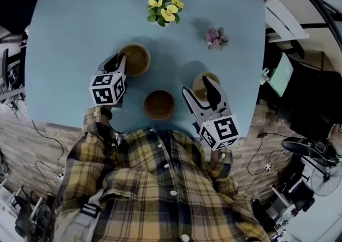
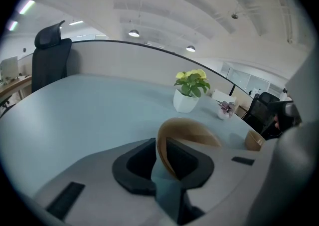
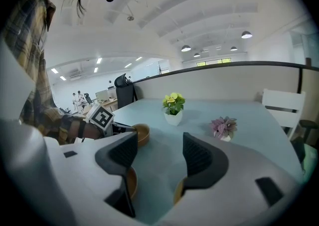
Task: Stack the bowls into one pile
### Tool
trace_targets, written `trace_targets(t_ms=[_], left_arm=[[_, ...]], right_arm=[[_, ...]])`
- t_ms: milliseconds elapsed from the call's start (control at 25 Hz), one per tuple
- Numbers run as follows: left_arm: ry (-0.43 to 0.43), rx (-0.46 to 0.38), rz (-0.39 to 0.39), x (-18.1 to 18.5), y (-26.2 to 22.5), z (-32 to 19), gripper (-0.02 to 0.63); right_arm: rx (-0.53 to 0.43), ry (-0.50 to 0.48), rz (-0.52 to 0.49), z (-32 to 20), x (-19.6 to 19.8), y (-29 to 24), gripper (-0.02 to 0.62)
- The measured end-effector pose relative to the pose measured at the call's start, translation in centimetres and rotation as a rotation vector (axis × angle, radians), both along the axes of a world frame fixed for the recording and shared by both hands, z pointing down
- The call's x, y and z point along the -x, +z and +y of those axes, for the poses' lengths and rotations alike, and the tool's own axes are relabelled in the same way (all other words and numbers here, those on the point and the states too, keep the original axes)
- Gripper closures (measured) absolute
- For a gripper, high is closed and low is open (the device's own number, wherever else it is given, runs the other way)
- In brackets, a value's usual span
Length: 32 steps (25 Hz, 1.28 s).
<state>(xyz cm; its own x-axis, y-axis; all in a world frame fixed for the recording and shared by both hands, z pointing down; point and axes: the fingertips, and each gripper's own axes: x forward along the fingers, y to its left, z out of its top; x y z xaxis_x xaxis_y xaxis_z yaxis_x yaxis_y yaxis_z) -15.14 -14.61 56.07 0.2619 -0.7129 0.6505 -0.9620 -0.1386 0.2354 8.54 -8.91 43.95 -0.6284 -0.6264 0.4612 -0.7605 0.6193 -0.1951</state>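
**Left grip, middle bowl nearest**

We clamp the upper-left bowl [image 1: 136,59] by its left rim in our left hand-held gripper [image 1: 120,62]. The middle bowl [image 1: 159,104] sits on the tabletop [image 1: 80,16] to its lower right. Our right hand-held gripper [image 3: 159,152] hangs unclenched by the right bowl [image 1: 199,83].

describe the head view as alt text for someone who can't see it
Seen from above, a person in plaid works at a light blue table: the left tool grips the rim of the left bowl, the open right tool is at the right bowl, and a middle bowl sits between. A yellow-flowered plant and a purple plant stand farther back.
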Motion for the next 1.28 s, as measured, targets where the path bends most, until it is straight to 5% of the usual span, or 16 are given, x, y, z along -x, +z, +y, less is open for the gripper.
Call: trace_targets(t_ms=[160, 1280], left_arm=[[-0.002, -0.008, -0.001, -0.1, -0.1, -0.1, 0.594], [0.033, -0.14, 0.05, -1.4, -6.6, 2.2, 0.598]], right_arm=[[0.001, 0.0, 0.0, 0.1, 0.1, 0.0, 0.325], [-0.056, 0.011, -0.008, 1.4, -0.7, -1.3, 0.325]])
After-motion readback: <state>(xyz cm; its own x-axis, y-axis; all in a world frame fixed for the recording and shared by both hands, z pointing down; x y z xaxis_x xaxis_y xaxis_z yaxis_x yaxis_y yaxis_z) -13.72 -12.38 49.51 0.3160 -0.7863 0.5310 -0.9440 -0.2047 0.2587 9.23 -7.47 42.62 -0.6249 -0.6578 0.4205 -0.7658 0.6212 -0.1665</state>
